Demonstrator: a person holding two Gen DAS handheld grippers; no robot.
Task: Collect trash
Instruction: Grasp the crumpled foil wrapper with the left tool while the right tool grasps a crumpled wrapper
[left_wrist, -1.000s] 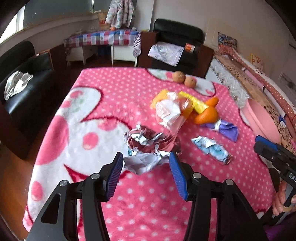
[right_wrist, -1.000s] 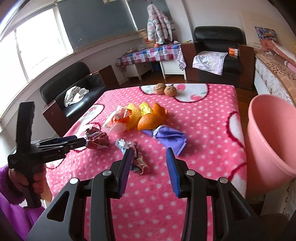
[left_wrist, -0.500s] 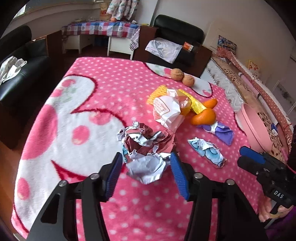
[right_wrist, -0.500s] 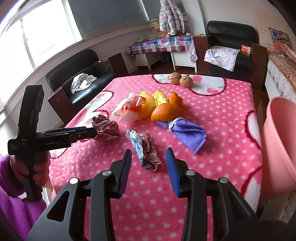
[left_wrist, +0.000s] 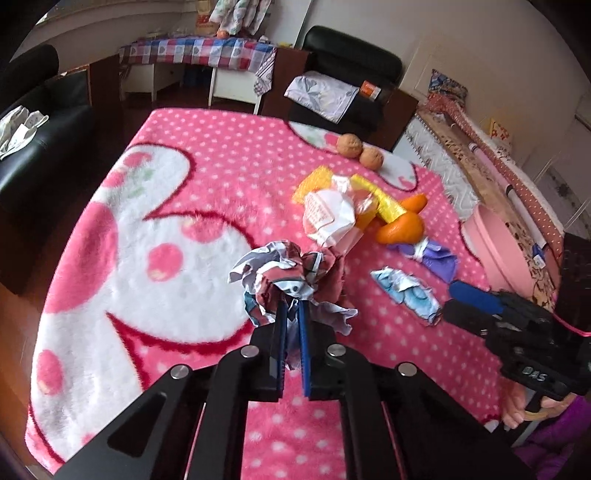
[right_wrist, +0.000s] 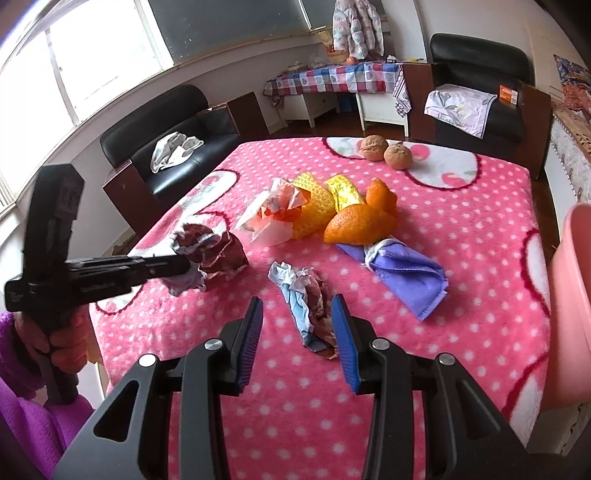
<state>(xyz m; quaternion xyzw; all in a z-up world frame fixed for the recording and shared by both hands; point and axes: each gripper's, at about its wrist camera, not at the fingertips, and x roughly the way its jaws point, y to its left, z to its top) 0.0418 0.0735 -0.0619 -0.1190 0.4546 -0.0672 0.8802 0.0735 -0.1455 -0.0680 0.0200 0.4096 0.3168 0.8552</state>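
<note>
Legibly, only "DAS" marks the right gripper (left_wrist: 452, 300).

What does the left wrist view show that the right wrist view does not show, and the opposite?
Only the left wrist view: the left tool from behind, its jaws just closed on the crumpled red-and-white wrapper, and the rolled pink mat by the wall.

Only the right wrist view: the bright window, and the right tool open around the crumpled blue wrapper.

Both: the pink dotted blanket, two walnuts, orange peel, purple cloth and pink basin.
</note>
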